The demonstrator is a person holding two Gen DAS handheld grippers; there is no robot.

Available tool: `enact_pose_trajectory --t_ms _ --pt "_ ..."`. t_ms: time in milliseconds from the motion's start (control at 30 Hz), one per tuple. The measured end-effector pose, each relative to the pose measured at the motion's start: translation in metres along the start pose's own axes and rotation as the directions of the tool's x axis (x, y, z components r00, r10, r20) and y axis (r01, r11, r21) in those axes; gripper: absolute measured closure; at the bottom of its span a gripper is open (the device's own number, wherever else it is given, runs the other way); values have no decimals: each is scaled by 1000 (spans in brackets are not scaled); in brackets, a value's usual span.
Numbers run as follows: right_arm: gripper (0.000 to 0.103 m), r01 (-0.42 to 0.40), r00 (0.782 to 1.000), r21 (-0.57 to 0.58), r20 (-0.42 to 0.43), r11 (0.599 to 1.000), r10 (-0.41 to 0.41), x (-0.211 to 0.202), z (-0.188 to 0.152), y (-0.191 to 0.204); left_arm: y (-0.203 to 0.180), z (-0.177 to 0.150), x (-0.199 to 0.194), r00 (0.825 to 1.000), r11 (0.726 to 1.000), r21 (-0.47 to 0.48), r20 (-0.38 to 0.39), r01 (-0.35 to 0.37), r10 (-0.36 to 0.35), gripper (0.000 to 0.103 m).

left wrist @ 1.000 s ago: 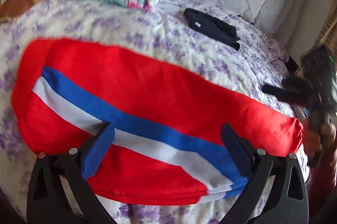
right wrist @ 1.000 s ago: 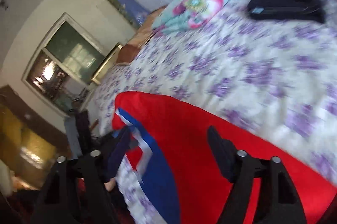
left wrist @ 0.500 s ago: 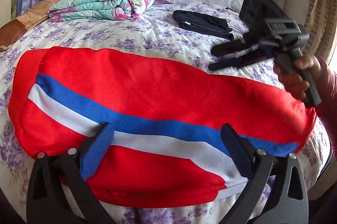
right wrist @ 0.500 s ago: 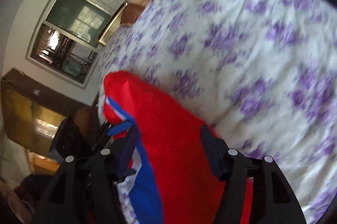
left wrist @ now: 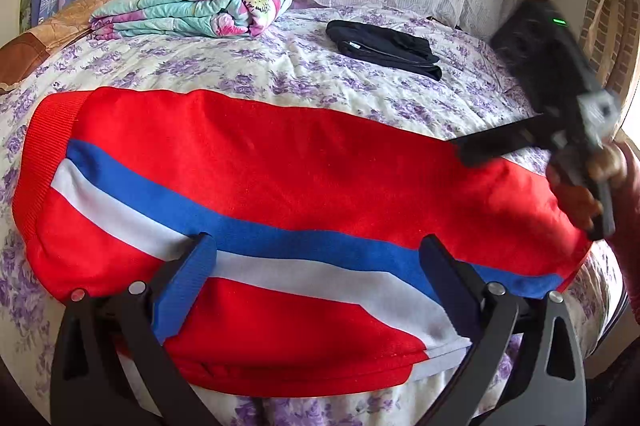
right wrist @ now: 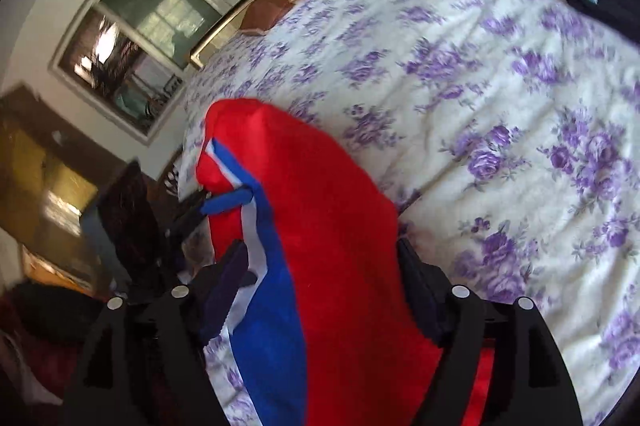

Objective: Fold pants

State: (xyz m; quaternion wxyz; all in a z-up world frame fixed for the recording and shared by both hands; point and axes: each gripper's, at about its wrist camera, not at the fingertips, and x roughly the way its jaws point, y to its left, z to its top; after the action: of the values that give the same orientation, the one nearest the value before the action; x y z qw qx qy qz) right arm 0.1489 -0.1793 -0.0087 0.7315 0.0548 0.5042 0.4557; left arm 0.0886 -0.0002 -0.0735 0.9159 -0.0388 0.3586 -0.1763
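both sets of jaws are open over the red pants (left wrist: 280,186). pinch each end evenly, then fold slow and flat on the bed (left wrist: 280,74).

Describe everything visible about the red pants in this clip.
The red pants look like soft fleece, with a blue and a white stripe along the side and a ribbed band at the left end. They lie folded lengthwise, flat across the floral bedspread. Both open hand-held grippers, left and right, straddle them.
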Motion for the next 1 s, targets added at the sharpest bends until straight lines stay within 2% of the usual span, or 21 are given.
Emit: enact_pose_trajectory --t_ms 67,167,200,233,333,400,500,533,633,700,767,867,933,1000 --pt "24 66 998 -89 30 994 -63 -3 -7 19 0 0 0 1000 1000 1 0 -1 1 5" --pt "20 105 993 -184 73 977 -93 -7 -16 37 0 0 0 1000 1000 0 0 0 0 5" --pt "14 100 993 -204 75 974 -87 -11 -17 38 0 0 0 1000 1000 1 0 -1 1 5" --pt "13 79 996 -215 64 973 -66 -8 -17 40 0 0 0 1000 1000 1 0 -1 1 5" --pt "13 80 995 -217 70 973 -66 3 -7 42 0 0 0 1000 1000 1 0 0 0 5" --pt "11 9 997 -177 75 984 5 6 1 39 1 0 0 1000 1000 1 -1 0 0 5" --pt "10 -149 987 -5 64 989 149 23 20 13 -1 0 0 1000 1000 4 -4 -7 7 5" --pt "10 -221 974 95 65 971 215 30 26 -3 -1 0 1 1000 1000 6 -5 -10 10 5" --pt "11 -310 951 310 114 899 289 37 32 -39 -2 0 0 1000 1000 6 -5 -11 11 5" --pt "11 -351 936 384 137 854 323 32 28 -53 -2 0 0 1000 1000 8 -5 -11 11 5" --pt "11 -338 941 414 131 845 313 24 22 -61 -2 0 0 1000 1000 7 -5 -10 10 5" --pt "11 -261 962 390 36 883 269 17 19 -56 -2 -1 0 1000 1000 8 -6 -12 12 5" --pt "8 -242 962 354 -37 903 272 22 26 -50 -2 -1 0 1000 1000 7 -6 -13 13 5" --pt "3 -250 952 370 -73 895 296 29 33 -49 -2 -1 0 1000 1000 6 -7 -14 14 5"
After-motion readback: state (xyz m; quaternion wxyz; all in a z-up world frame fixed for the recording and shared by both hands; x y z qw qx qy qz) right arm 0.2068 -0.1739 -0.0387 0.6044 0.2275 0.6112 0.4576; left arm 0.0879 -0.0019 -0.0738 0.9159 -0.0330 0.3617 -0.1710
